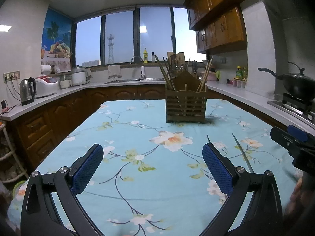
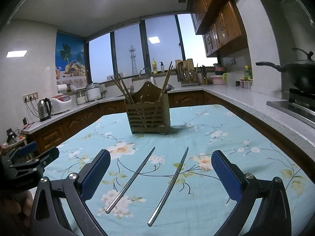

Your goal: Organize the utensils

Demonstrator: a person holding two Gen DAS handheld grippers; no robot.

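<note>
Two metal chopsticks, one on the left [image 2: 131, 180] and one on the right [image 2: 170, 182], lie apart on the floral cloth, between the spread fingers of my right gripper [image 2: 160, 172], which is open. Beyond them stands a wooden slatted utensil holder [image 2: 148, 116] with several wooden chopsticks leaning in it. In the left wrist view the same holder [image 1: 186, 106] stands ahead, and one metal chopstick [image 1: 243, 153] shows just right of my left gripper [image 1: 152, 168], open over bare cloth. The right gripper [image 1: 295, 143] enters at the right edge.
The table [image 1: 126, 129] wears a light-blue flowered cloth. Kitchen counters wrap around it: a kettle [image 1: 27, 90] and rice cooker on the left, a sink [image 1: 135, 79] at the back, a black wok [image 2: 299, 74] on the stove at the right. Cabinets hang overhead.
</note>
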